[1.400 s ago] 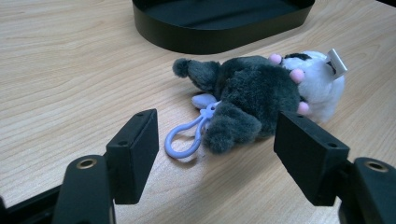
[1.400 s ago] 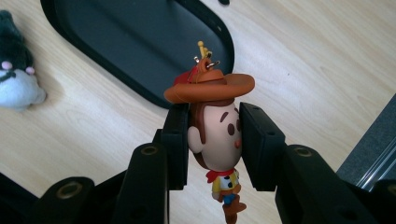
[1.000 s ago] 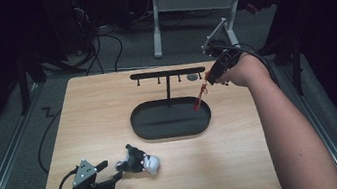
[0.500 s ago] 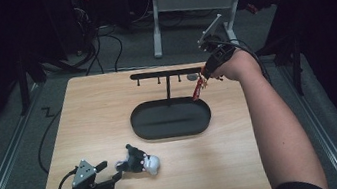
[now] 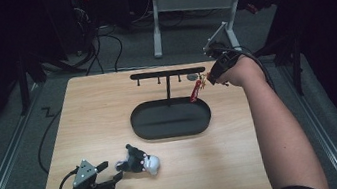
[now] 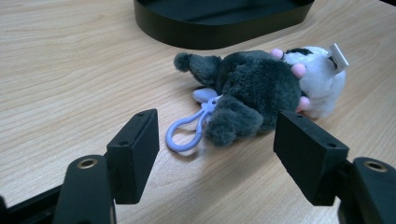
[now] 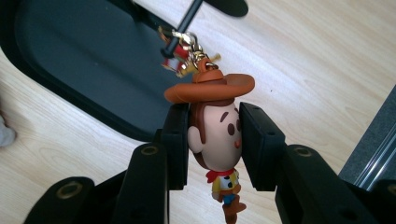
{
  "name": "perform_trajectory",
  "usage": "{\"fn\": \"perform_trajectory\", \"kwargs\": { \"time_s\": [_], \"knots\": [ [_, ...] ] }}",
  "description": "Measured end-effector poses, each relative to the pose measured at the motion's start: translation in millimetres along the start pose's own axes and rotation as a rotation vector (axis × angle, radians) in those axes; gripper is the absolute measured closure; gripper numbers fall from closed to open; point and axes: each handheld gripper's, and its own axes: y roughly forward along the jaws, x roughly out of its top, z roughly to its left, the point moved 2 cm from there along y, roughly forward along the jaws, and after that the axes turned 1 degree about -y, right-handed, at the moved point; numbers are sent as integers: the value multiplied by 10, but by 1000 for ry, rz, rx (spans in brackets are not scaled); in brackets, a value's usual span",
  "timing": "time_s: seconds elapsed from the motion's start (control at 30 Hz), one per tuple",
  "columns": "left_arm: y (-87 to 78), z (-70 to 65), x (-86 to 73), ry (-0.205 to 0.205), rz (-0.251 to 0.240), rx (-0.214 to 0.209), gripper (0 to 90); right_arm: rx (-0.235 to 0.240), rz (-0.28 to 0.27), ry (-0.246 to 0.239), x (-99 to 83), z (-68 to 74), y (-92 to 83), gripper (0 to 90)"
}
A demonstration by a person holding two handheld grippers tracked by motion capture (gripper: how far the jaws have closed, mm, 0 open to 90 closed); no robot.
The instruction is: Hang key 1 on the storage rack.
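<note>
A cowboy figure keychain (image 7: 215, 135) with a brown hat and gold clasp is pinched by the head between the jaws of my right gripper (image 7: 213, 144), which is shut on it. From above, my right gripper (image 5: 210, 79) holds it beside the right end of the black hook rack (image 5: 168, 73), with a red part of the cowboy keychain (image 5: 197, 90) dangling over the tray. A grey and white plush keychain (image 6: 257, 88) with a lilac clip (image 6: 184, 135) lies on the table. My left gripper (image 6: 219, 147) stands open just short of the plush, not touching it.
The black oval tray (image 5: 136, 124) sits mid-table with the T-shaped rack rising from its back. A small grey round thing (image 5: 192, 76) hangs near the rack's right end. The plush (image 5: 140, 162) and left gripper (image 5: 110, 170) are near the table's front left. Desk legs and cables lie beyond the far edge.
My right hand has shifted slightly with the cowboy keychain, lifting it a little closer to the rack's right end. The left gripper and the plush have stayed put.
</note>
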Motion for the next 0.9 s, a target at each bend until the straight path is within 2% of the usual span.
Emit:
{"fn": "perform_trajectory", "kwargs": {
  "time_s": [0.53, 0.63, 0.77, 0.8, 0.9],
  "knots": [
    [10, 2, -7, 1, 6, -1, 316, 62, -6, 35, -121, -16, 558, 652],
    [7, 3, -5, 1, 10, -5, 316, 67, -3, 47, -125, -3, 607, 652],
    [10, 0, -4, 1, 7, -6, 317, 69, -9, 37, -123, 3, 674, 650],
    [10, -1, -4, 2, 10, -6, 316, 70, -8, 49, -125, 13, 682, 649],
    [8, -3, -1, 5, 7, -6, 318, 63, -29, 57, -129, 16, 712, 605]
  ]
}}
